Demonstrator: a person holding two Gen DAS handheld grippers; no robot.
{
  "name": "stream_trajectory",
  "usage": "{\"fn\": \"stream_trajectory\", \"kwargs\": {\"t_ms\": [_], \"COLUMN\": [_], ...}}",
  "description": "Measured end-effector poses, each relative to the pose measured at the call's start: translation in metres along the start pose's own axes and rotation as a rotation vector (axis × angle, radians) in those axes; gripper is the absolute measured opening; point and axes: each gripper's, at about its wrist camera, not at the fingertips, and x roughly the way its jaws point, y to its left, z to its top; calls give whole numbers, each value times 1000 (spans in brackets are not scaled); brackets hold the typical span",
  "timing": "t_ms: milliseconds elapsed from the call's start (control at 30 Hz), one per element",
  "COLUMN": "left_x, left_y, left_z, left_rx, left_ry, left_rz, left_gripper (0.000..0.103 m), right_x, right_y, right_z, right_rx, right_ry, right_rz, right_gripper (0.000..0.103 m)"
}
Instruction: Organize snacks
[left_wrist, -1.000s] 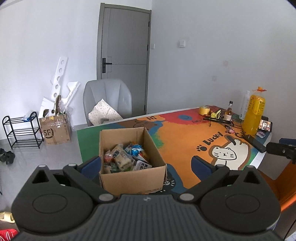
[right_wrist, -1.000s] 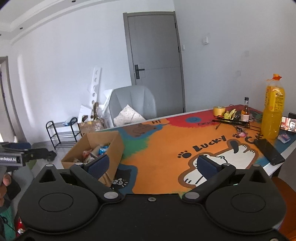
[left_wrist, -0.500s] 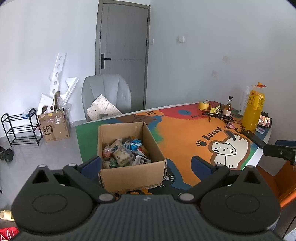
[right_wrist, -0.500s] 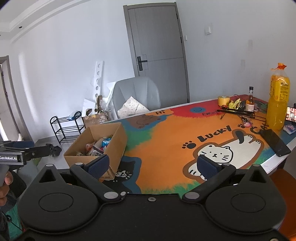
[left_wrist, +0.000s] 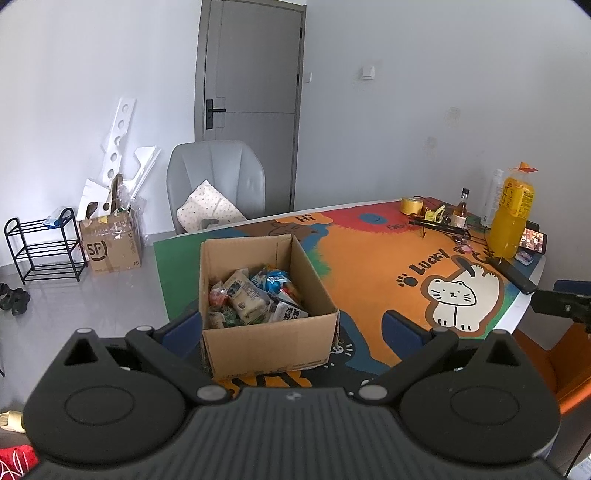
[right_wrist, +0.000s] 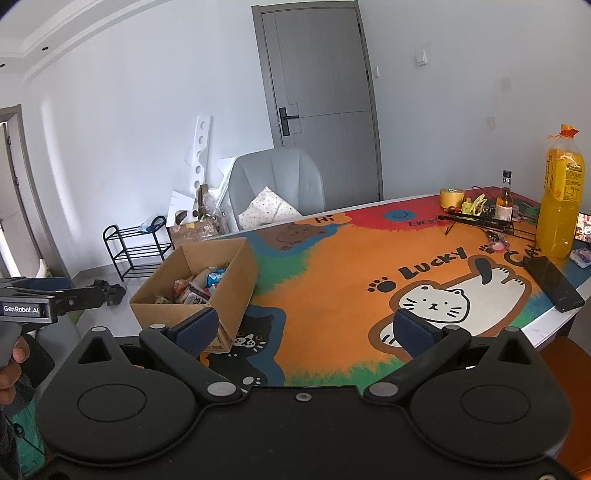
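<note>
An open cardboard box (left_wrist: 266, 339) full of wrapped snacks (left_wrist: 251, 297) stands near the front left corner of a colourful cat-print table mat (left_wrist: 369, 266). My left gripper (left_wrist: 291, 332) is open and empty, raised above and in front of the box. My right gripper (right_wrist: 304, 328) is open and empty over the mat, to the right of the box (right_wrist: 236, 288); the snacks (right_wrist: 201, 284) show inside. The left gripper's body shows at the left edge of the right wrist view (right_wrist: 44, 301).
At the table's far right stand a tall orange drink bottle (left_wrist: 511, 218), a small brown bottle (left_wrist: 461, 213), a yellow tape roll (left_wrist: 412, 205), a phone (right_wrist: 552, 282) and a remote (left_wrist: 511, 273). A grey chair (left_wrist: 216, 184) with a cushion stands behind the table. A box (left_wrist: 110, 245) and shoe rack (left_wrist: 40, 247) are on the floor.
Both grippers have risen and tilted down a little, so the table and box sit lower and fuller in view. Both stay open. The box has not moved.
</note>
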Motion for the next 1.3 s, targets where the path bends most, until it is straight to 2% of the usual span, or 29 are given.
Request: {"fn": "stream_trajectory", "kwargs": {"t_ms": [1300], "left_x": [3], "left_y": [0], "left_z": [-2], "left_rx": [-3], "left_ry": [14], "left_rz": [-5], "left_gripper": [103], "right_x": [2], "right_y": [1], "right_z": [-2], "right_rx": [-5], "right_ry": [15], "right_rz": [6], "right_gripper": [103]}}
